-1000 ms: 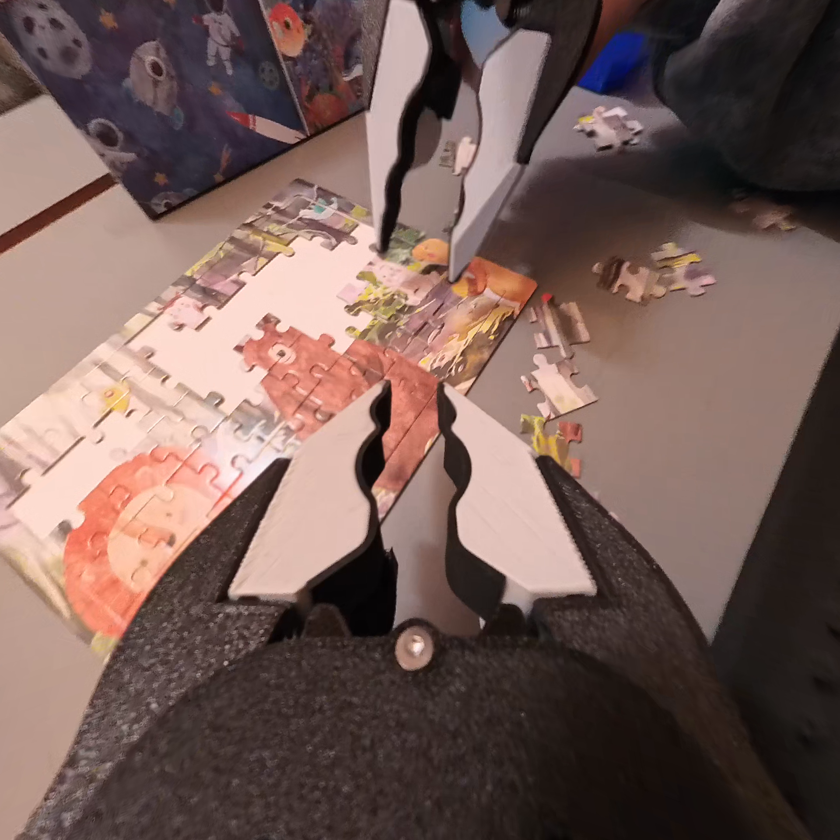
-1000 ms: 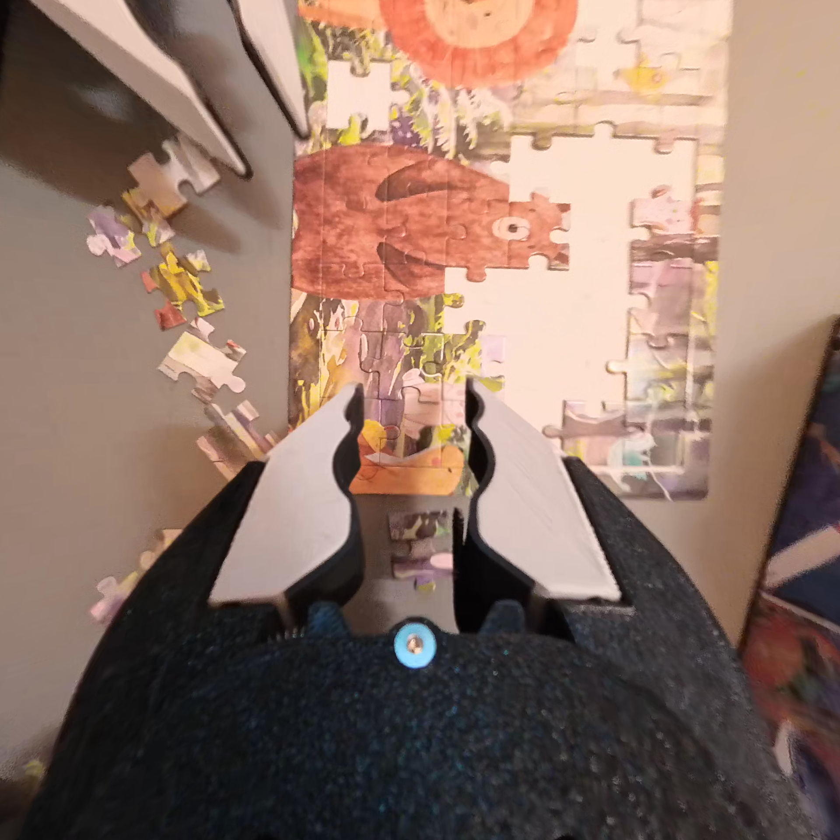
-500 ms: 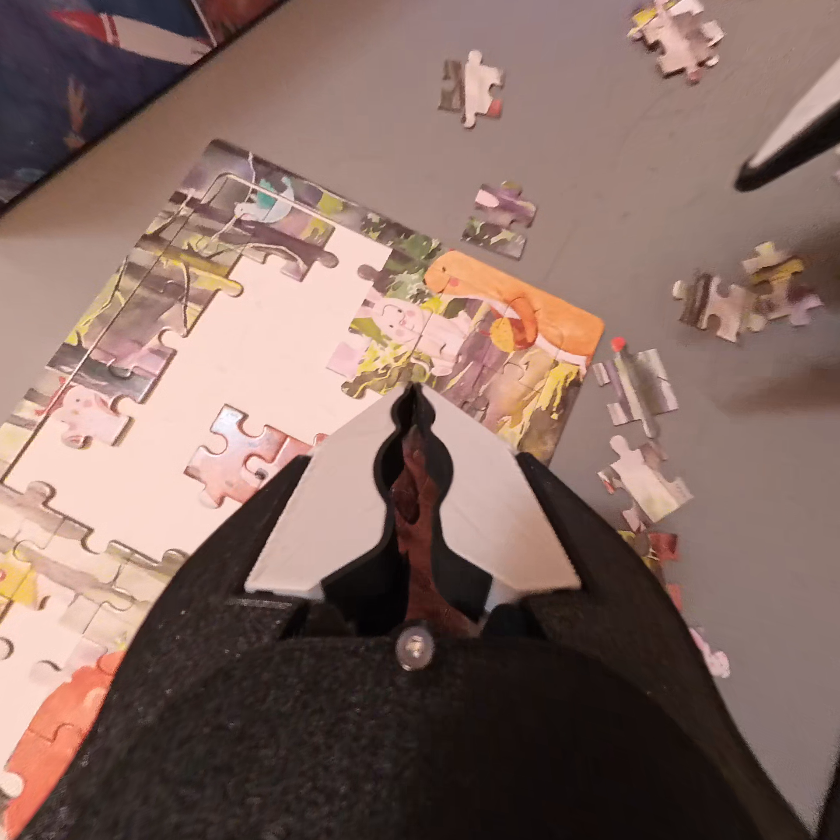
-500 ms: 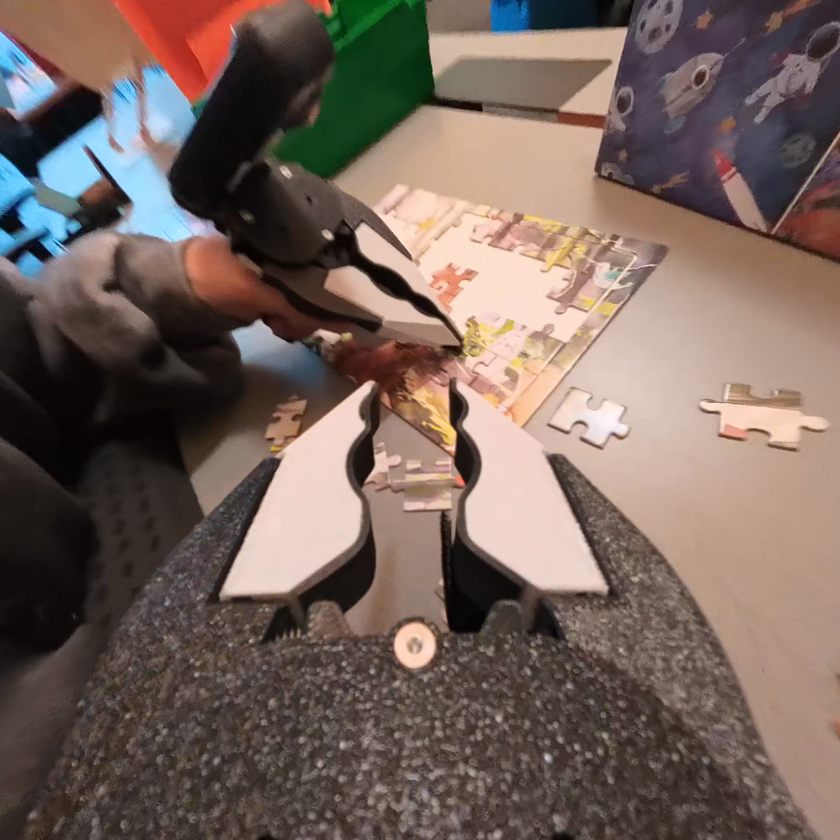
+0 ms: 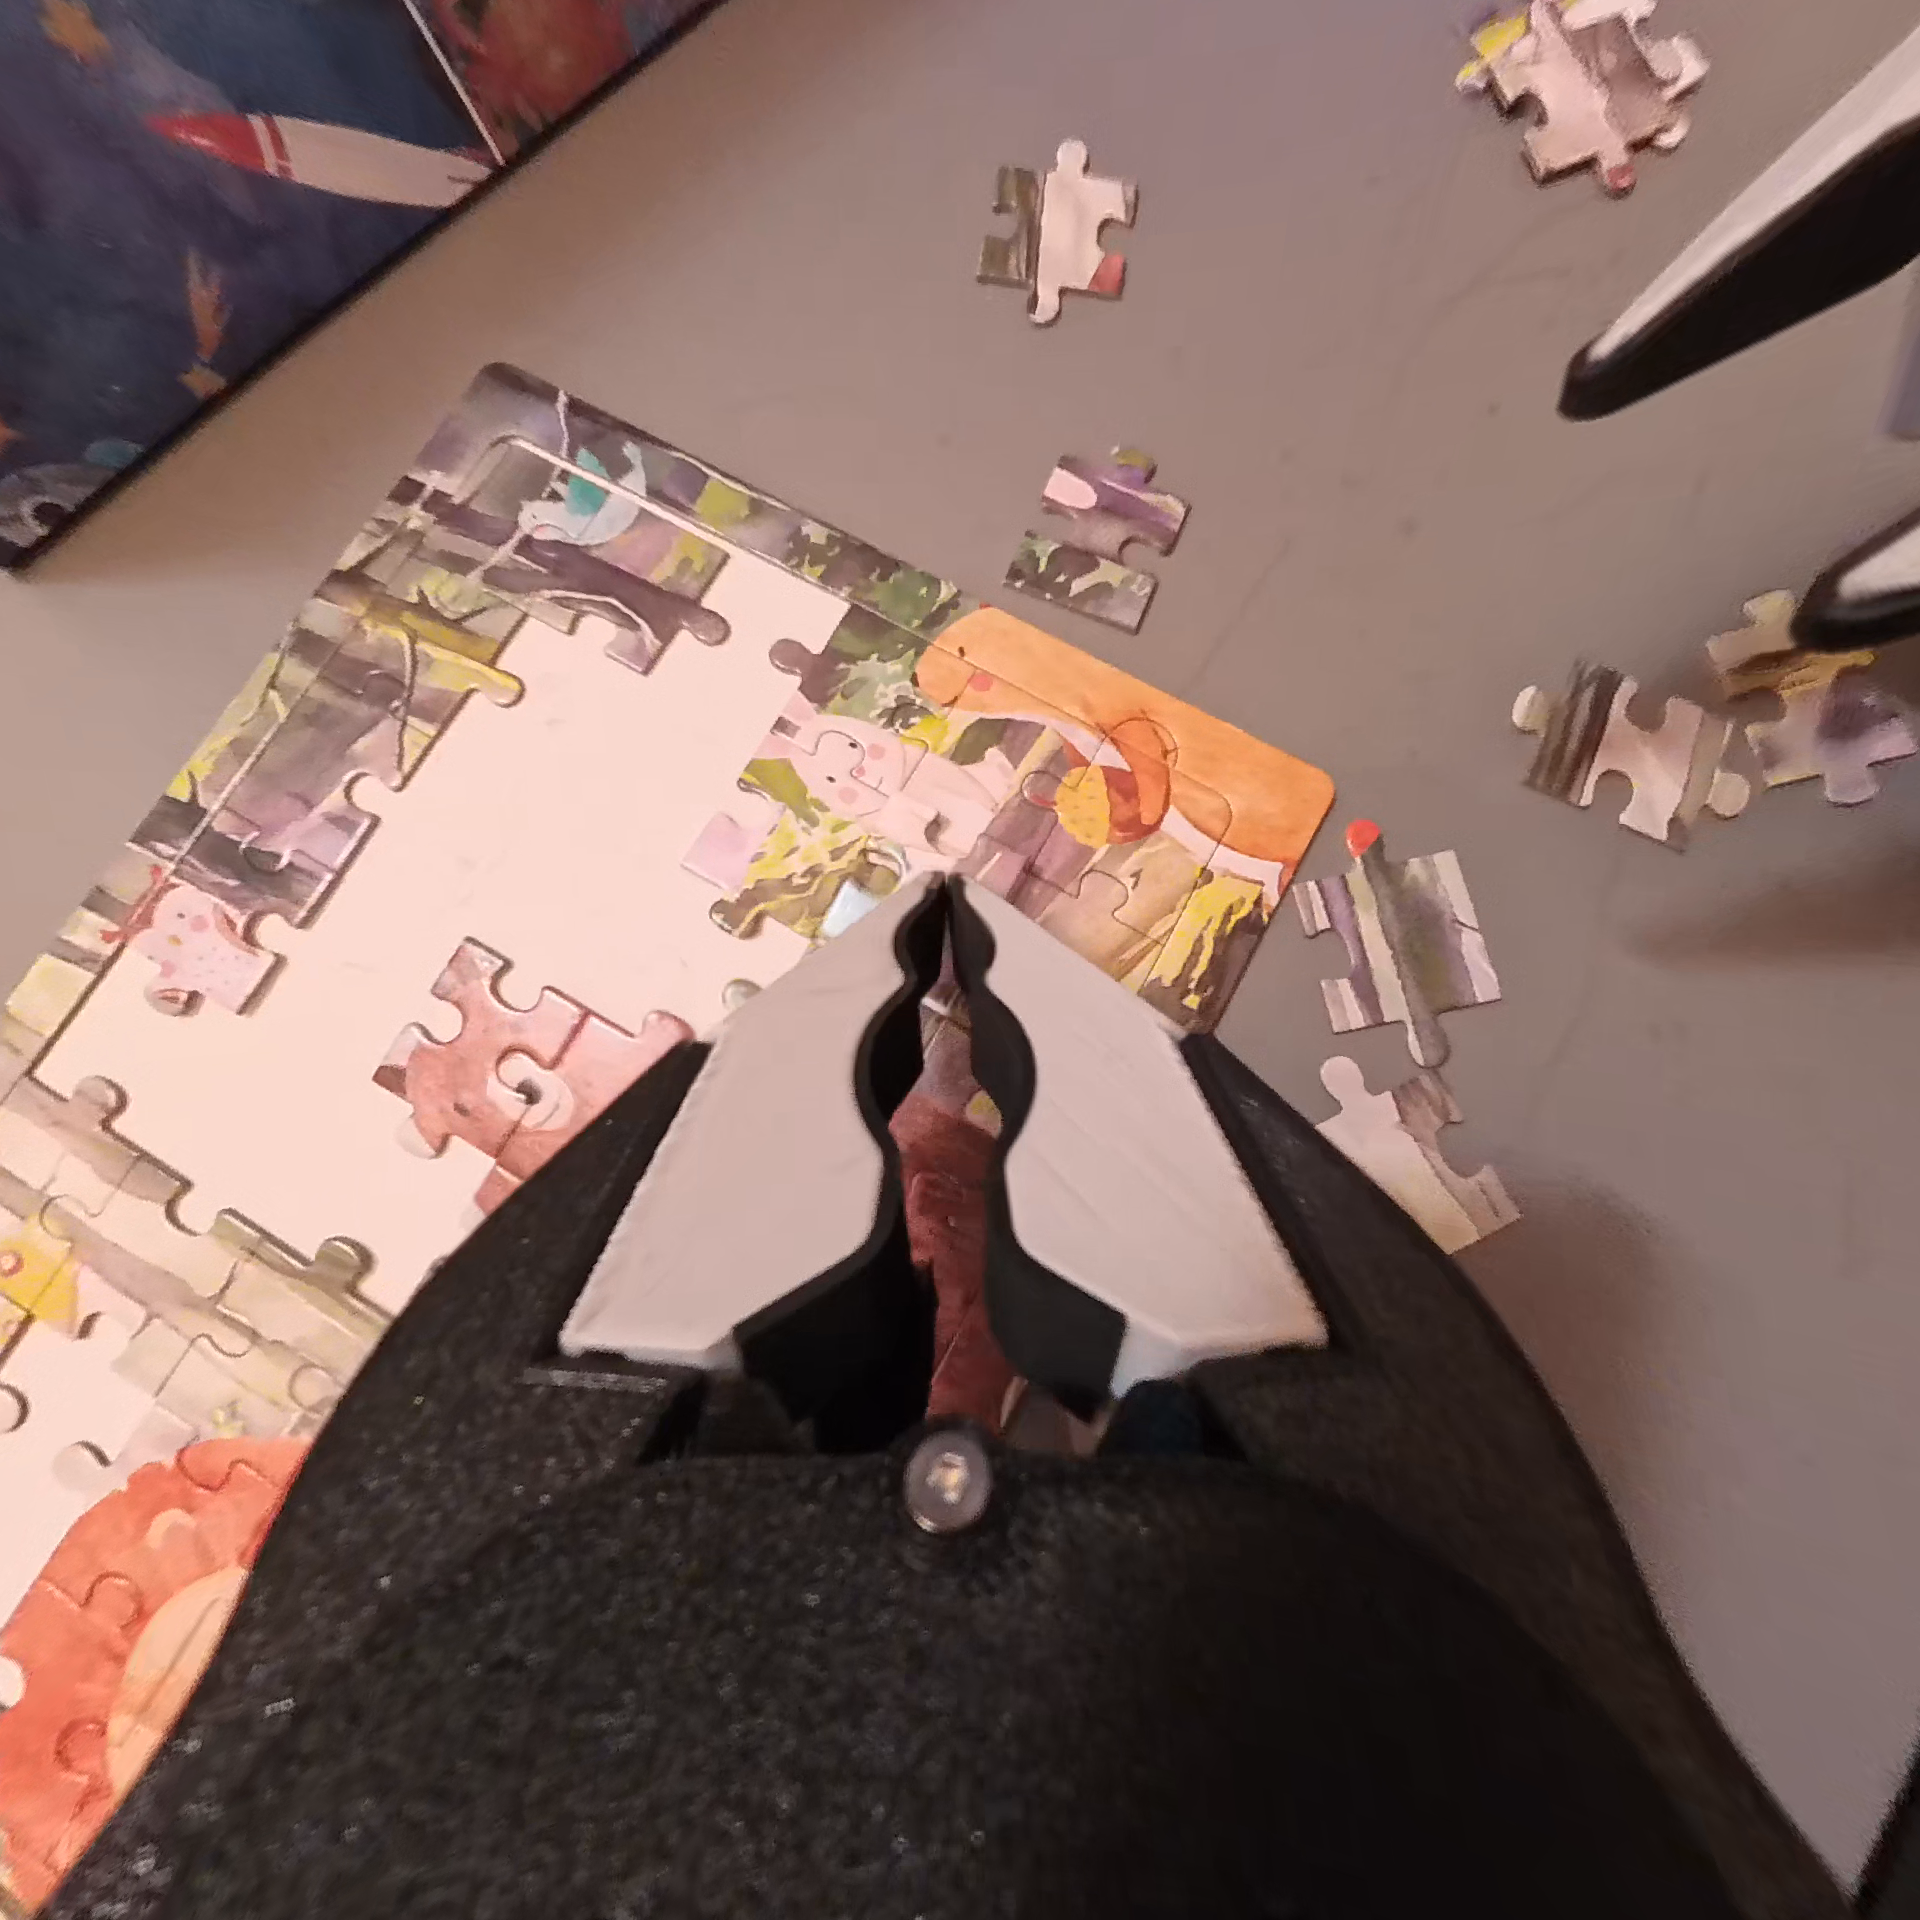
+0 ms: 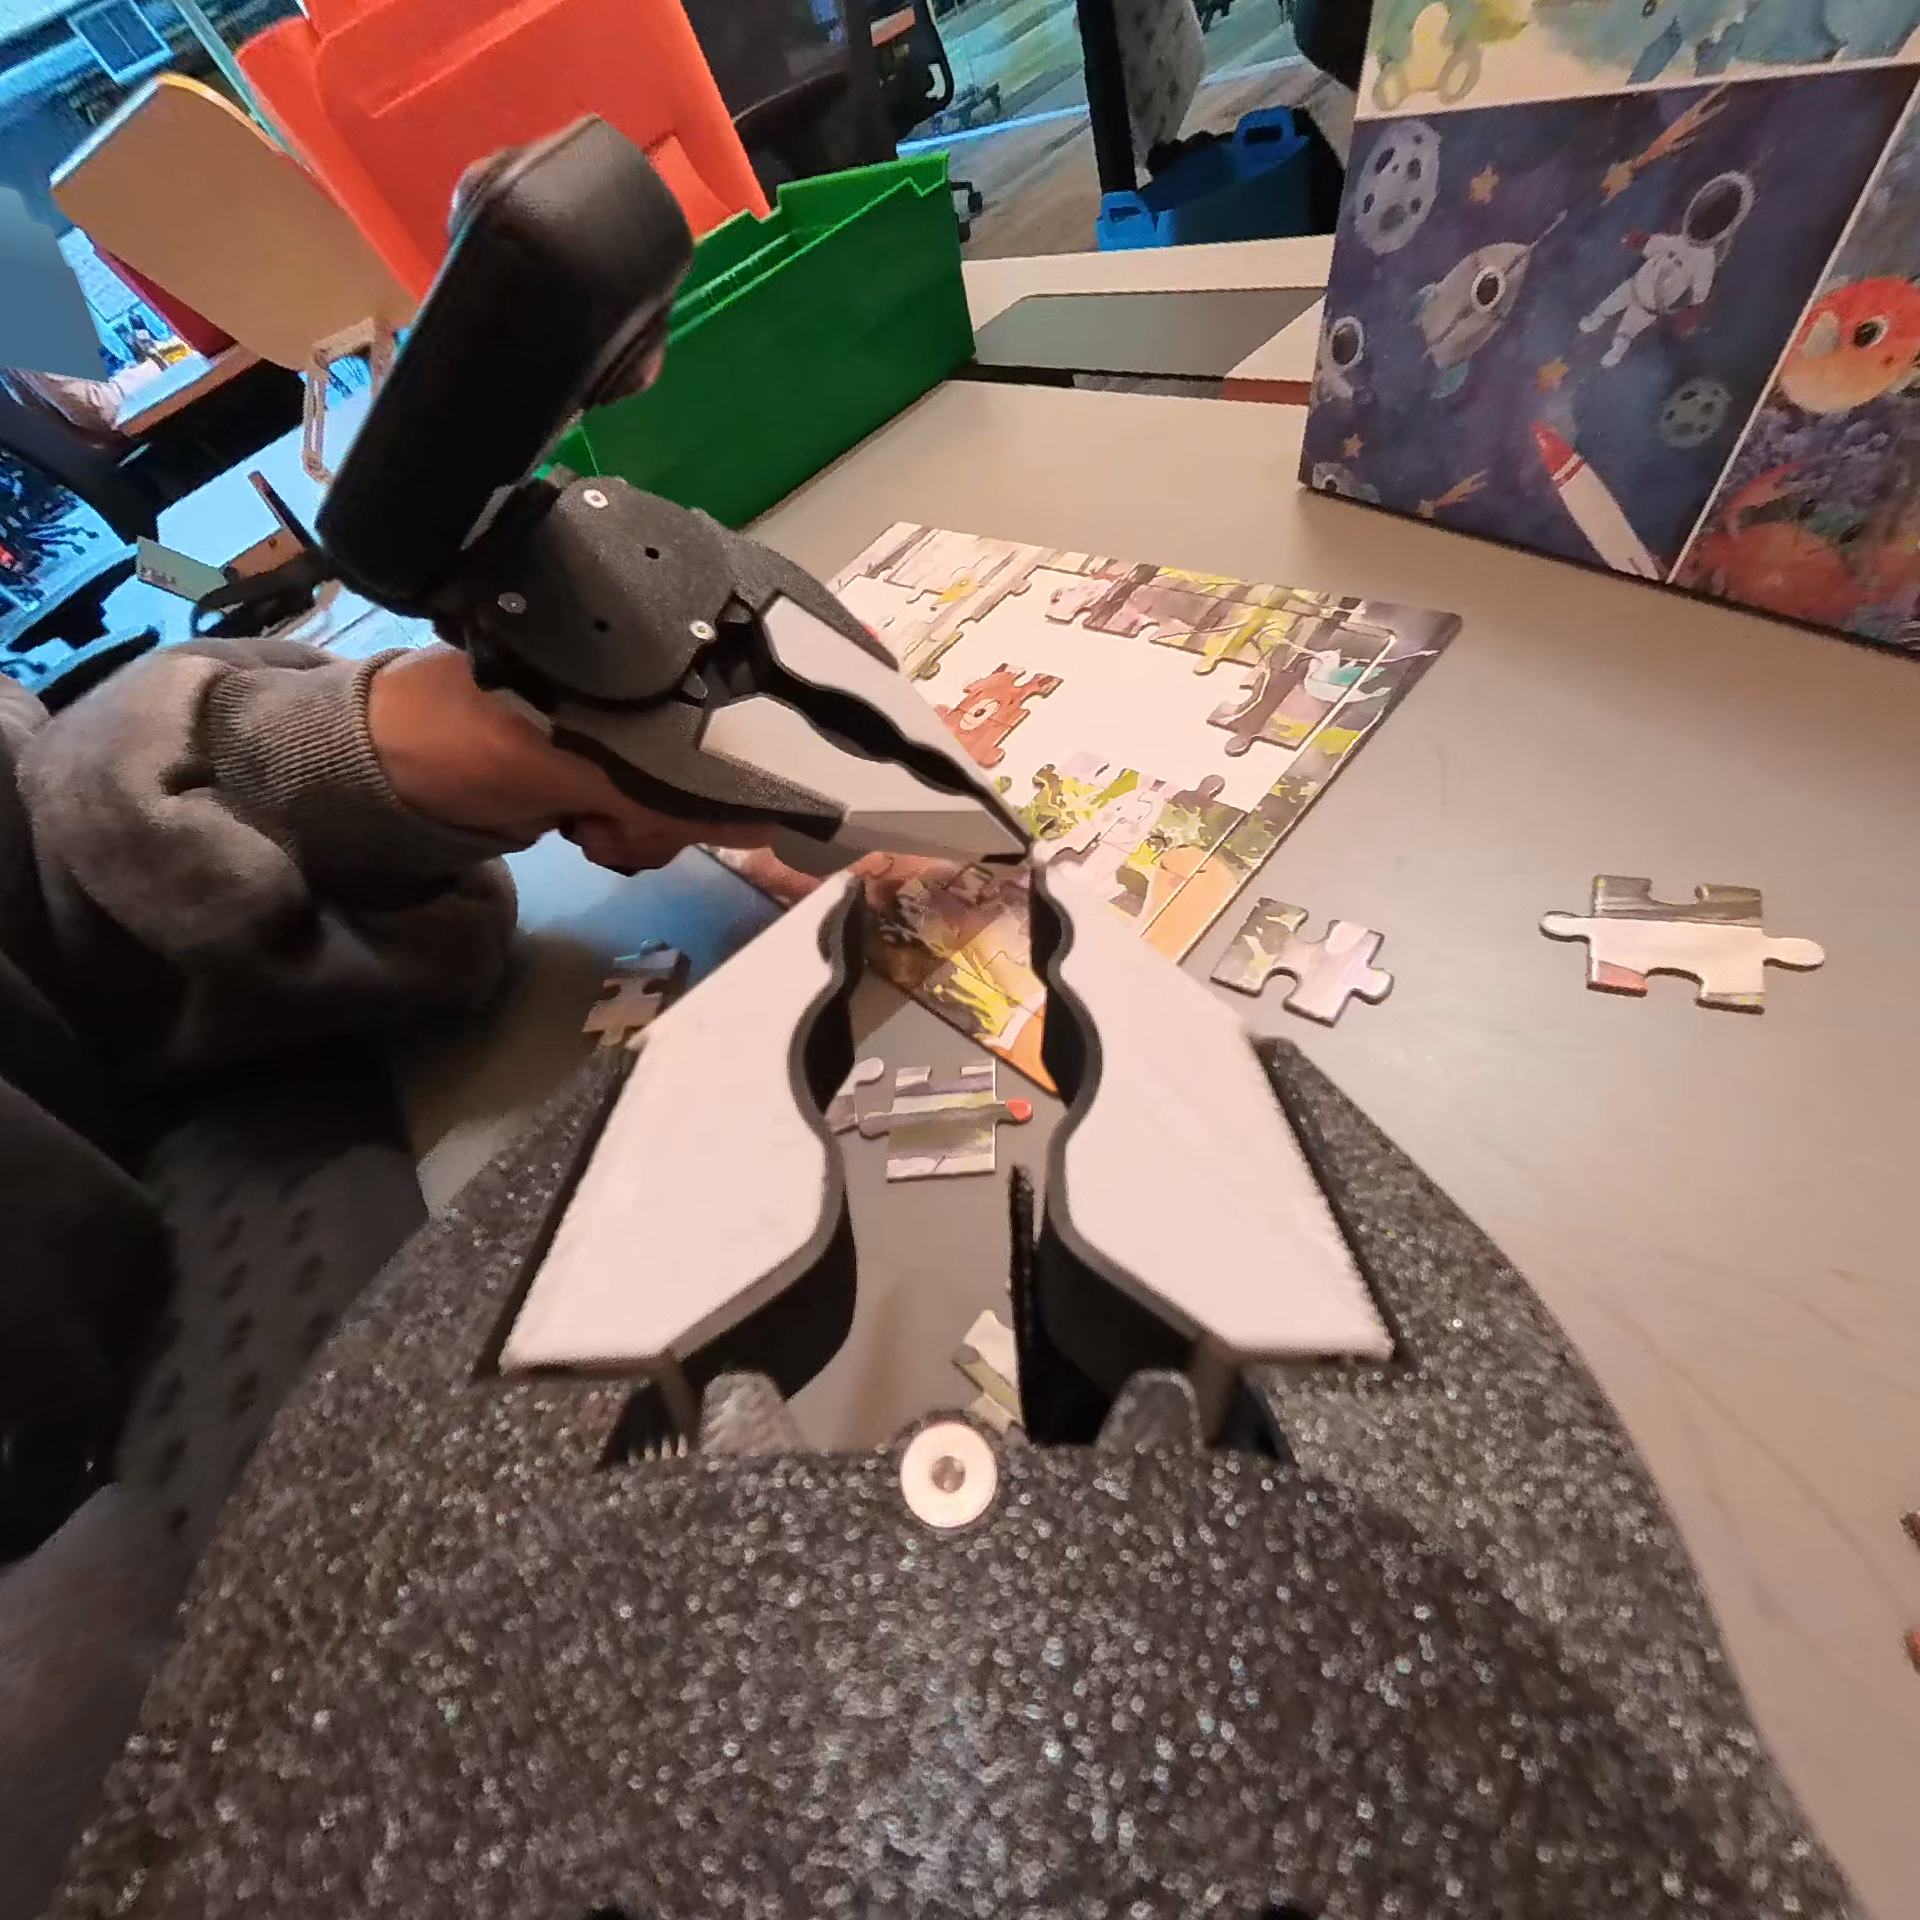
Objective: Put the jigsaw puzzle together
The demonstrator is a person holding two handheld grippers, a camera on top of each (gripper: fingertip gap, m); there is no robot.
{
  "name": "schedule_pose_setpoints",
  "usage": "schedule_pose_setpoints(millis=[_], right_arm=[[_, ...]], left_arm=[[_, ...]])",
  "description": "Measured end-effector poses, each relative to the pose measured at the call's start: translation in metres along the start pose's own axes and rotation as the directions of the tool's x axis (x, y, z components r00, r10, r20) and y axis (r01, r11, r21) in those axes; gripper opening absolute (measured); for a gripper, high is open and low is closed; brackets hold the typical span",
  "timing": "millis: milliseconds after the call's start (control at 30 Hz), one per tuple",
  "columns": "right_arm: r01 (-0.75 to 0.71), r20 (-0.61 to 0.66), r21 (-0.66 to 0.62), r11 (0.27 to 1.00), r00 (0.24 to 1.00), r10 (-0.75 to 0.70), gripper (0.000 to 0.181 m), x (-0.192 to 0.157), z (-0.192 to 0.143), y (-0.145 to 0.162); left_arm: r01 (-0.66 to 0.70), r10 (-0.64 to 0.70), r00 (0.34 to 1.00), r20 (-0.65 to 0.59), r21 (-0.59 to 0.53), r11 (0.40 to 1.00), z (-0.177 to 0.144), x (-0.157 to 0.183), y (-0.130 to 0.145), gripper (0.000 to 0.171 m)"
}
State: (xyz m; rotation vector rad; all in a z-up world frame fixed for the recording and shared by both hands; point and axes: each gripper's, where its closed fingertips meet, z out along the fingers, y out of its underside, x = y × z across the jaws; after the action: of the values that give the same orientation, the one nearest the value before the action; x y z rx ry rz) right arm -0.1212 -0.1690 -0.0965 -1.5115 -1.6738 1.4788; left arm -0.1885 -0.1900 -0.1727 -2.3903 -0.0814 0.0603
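Note:
The jigsaw puzzle (image 5: 582, 831) lies flat on the grey table, partly filled, with a white bare middle and coloured pieces round the edges; it also shows in the right wrist view (image 6: 1122, 675). My left gripper (image 5: 943, 888) is shut and empty, its tips down on the puzzle's near right part, also seen from the side (image 6: 1023, 847). My right gripper (image 6: 940, 883) is open and empty, above the table by the puzzle's corner. A loose piece (image 6: 925, 1117) lies between its fingers. The right gripper (image 5: 1683, 509) reaches in at the left wrist view's top right.
Loose pieces lie on the table right of the puzzle (image 5: 1397, 945), (image 5: 1631, 753), (image 5: 1101, 540), (image 5: 1060, 234). Two more lie in the right wrist view (image 6: 1304, 961), (image 6: 1683, 940). A space-picture box (image 6: 1610, 312) stands behind the puzzle. A green bin (image 6: 790, 343) sits at the back. A person's sleeve (image 6: 208, 831) is at left. One gripper's finger ends stand about 11 cm off the other's.
My left gripper has shut and moved forward over the puzzle, tips down on it. My right gripper has left the puzzle's far end and swung round to its side, staying open.

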Motion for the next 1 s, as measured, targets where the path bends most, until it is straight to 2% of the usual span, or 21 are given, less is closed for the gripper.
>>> schedule_pose_setpoints(millis=[233, 333, 533, 667, 933, 1000], right_arm=[[0.023, -0.003, -0.03, 0.999, 1.0, -0.023, 0.031, -0.001, 0.003, 0.006], [0.019, -0.003, -0.034, 0.999, 1.0, -0.019, 0.031, -0.001, 0.004, 0.007], [0.01, 0.0, -0.037, 0.999, 1.0, -0.01, 0.031, 0.0, 0.003, 0.008], [0.011, -0.004, -0.033, 0.999, 1.0, -0.011, 0.031, 0.001, 0.003, 0.007], [0.024, -0.03, -0.059, 0.998, 0.999, -0.026, 0.031, 0.005, 0.004, 0.012], [0.039, -0.042, -0.058, 0.998, 0.998, -0.041, 0.031, 0.005, 0.002, 0.011]], left_arm=[[-0.01, 0.011, 1.0, 0.012, -0.055, 0.998, 0.004, -0.001, 0.009, 0.0], [0.024, -0.023, 1.0, 0.006, -0.056, 0.998, 0.004, -0.001, 0.009, 0.0], [0.009, -0.008, 1.0, 0.015, -0.014, 1.0, -0.005, -0.007, -0.006, 0.0], [0.01, -0.01, 1.0, 0.004, -0.058, 0.998, 0.006, -0.004, 0.008, 0.0], [0.029, -0.029, 1.0, -0.005, -0.037, 0.999, 0.004, -0.003, 0.005, 0.0], [0.04, -0.04, 0.999, 0.031, 0.009, 0.999, -0.005, -0.009, -0.003, 0.0]])
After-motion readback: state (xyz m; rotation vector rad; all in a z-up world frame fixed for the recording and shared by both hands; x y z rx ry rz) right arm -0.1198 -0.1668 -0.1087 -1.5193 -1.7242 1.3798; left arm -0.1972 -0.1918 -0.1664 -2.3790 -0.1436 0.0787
